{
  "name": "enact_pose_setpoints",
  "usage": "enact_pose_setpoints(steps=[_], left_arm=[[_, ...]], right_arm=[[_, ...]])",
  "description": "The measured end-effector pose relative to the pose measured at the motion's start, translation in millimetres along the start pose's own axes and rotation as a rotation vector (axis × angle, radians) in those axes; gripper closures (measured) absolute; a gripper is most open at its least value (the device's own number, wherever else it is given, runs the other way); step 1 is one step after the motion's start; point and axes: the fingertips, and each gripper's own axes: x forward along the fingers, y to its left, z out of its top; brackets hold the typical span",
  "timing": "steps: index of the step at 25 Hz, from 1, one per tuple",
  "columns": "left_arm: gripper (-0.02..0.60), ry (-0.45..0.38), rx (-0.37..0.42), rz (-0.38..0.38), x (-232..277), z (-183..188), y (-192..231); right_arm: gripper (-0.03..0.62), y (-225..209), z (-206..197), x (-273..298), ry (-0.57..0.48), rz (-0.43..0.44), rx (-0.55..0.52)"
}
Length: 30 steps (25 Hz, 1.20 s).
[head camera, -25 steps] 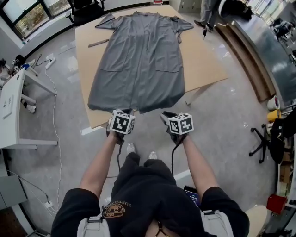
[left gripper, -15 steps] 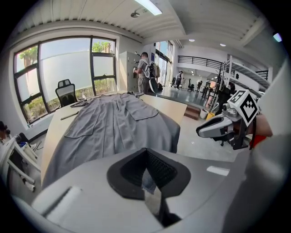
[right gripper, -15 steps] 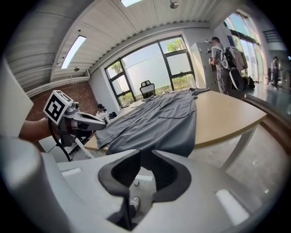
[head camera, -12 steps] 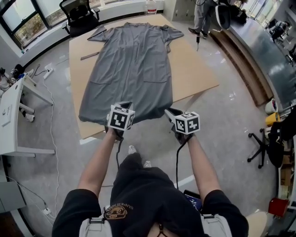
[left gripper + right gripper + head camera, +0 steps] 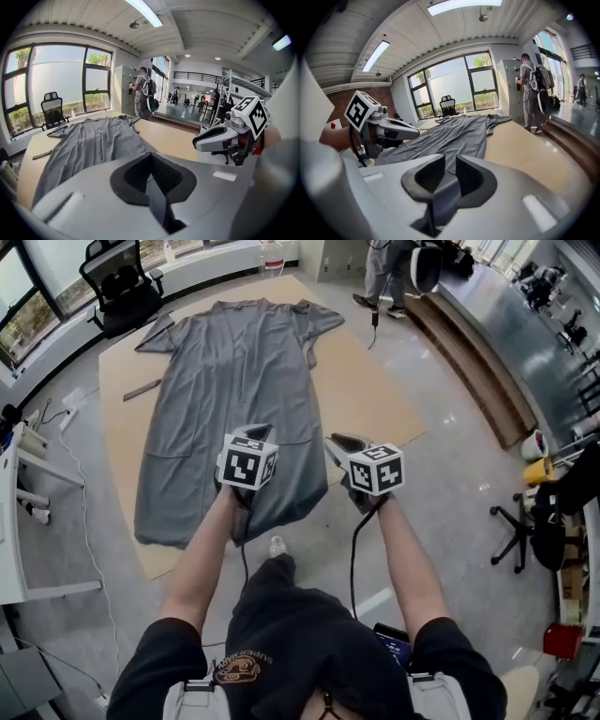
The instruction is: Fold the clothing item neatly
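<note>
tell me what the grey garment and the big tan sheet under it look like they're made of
The garment looks like thin, soft cloth, perhaps jersey, in matte grey: it lies limp with fine wrinkles. The sheet is probably cardboard or thin fibreboard, matte tan: it is flat and stiff with straight cut edges. Neither is certain from here.

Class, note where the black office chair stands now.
Head view, top left: the black office chair stands past the tan board's far corner, near the grey garment's sleeve and the windows.
</note>
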Motion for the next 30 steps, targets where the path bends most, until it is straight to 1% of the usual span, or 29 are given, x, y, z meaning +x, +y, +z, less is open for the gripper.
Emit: enact_pose_setpoints(steps=[3, 6, 11, 17, 22, 24, 27, 30], left_arm=[[0.574, -0.033, -0.02, -0.032, 25.4, 38.1, 12.8], [0.574, -0.082, -0.06, -0.06, 43.4, 80.5, 24.6], [0.574, -0.132, -0.082, -0.052, 77.3, 139.9, 47.1], [0.574, -0.123, -0.1, 0.002, 135.3, 187.7, 73.5], [0.574, -0.088, -0.145, 0.087, 199.1, 220.4, 107.0], [0.574, -0.074, -0.164, 0.114, 220.9, 229.6, 115.3], [0.574, -0.061, -0.181, 0.139, 250.8, 238.5, 125.7], [0.574, -0.038, -0.191, 0.174, 278.8, 238.5, 143.4]], right_arm=[[0.522, -23.9, 36.2, 15.5, -0.008, -0.016, -0.022], [0.522, -48.7, 80.4, 27.1, -0.044, -0.045, -0.059], [0.522, -86.6, 146.4, 51.9, -0.075, -0.049, -0.116], [0.523, -152.5, 208.3, 99.3, -0.077, -0.007, -0.155], [0.523, -210.1, 253.7, 155.9, -0.082, 0.092, -0.196], [0.522, -229.3, 265.4, 177.4, -0.069, 0.125, -0.212], [0.523, -256.4, 281.8, 207.2, -0.062, 0.152, -0.235], [0.522, -278.2, 295.6, 247.0, -0.044, 0.185, -0.275]])
